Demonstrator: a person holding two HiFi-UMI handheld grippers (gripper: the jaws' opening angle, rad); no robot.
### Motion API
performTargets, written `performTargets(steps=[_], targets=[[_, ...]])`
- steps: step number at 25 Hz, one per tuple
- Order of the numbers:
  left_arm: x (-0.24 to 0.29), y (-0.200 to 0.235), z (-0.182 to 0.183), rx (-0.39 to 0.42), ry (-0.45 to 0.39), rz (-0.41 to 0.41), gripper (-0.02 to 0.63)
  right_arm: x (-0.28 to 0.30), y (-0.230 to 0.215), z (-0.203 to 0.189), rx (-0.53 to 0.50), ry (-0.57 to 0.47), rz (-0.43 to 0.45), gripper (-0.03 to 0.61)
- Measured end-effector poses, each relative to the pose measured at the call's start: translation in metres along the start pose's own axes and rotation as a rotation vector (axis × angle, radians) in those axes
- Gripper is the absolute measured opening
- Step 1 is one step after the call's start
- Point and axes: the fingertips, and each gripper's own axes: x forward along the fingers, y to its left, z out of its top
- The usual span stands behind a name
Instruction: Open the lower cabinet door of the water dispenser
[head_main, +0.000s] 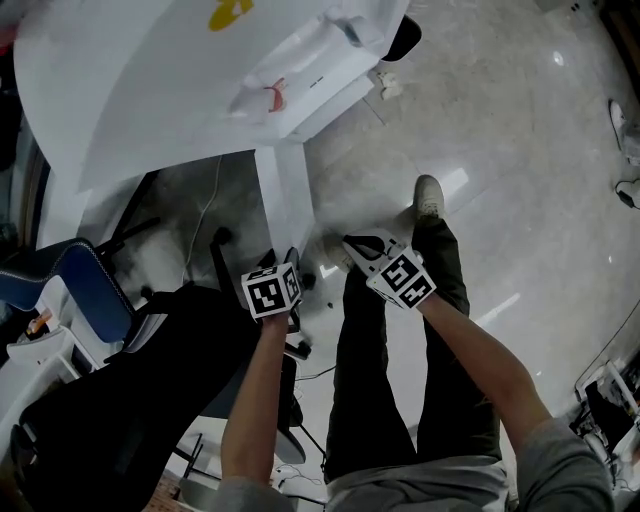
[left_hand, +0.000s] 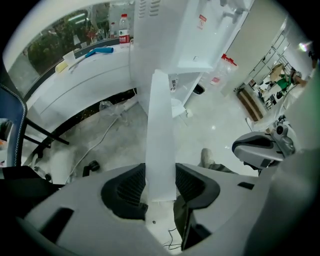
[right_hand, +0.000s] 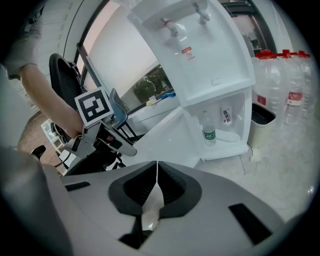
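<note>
The white water dispenser (right_hand: 200, 55) stands with its lower cabinet (right_hand: 227, 127) open and a bottle (right_hand: 209, 131) inside. Its white cabinet door (left_hand: 161, 130) is swung out and shows edge-on in the head view (head_main: 287, 195). My left gripper (left_hand: 161, 186) points steeply down and is shut on the door's free edge, a pad pressed on each face. Seen from the right gripper view, the left gripper (right_hand: 125, 149) sits at the door's outer edge. My right gripper (right_hand: 156, 175) is shut on nothing, off to the right of the door (head_main: 365, 245).
A curved white counter (left_hand: 85, 75) runs left of the dispenser, with a cable (left_hand: 100, 140) on the floor under it. A blue chair (head_main: 90, 290) and a black seat (head_main: 120, 400) stand at the left. Packed water bottles (right_hand: 285, 80) and a bin (right_hand: 261, 120) stand right of the dispenser. The person's legs (head_main: 440, 300) are below.
</note>
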Motion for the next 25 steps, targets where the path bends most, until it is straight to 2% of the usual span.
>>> performTargets(steps=[4,8,12,17,21,25], targets=[[-0.021,-0.007,0.012,0.0,-0.044,-0.011,0.19,-0.009,0.007,0.019,0.032,-0.02,-0.005,0.018],[-0.058,-0.021,0.033,-0.023,-0.13,-0.052,0.19,-0.022,0.014,0.049,0.05,-0.052,-0.01,0.018],[-0.098,-0.04,0.053,-0.063,-0.237,-0.114,0.138,-0.038,0.028,0.087,0.076,-0.094,-0.002,0.018],[-0.15,-0.055,0.063,-0.123,-0.303,-0.146,0.063,-0.065,0.05,0.136,0.096,-0.141,0.013,0.018],[-0.205,-0.07,0.08,-0.175,-0.382,-0.183,0.029,-0.095,0.068,0.181,0.113,-0.195,0.02,0.018],[-0.26,-0.085,0.1,-0.16,-0.466,-0.195,0.009,-0.13,0.089,0.227,0.121,-0.252,0.025,0.018]])
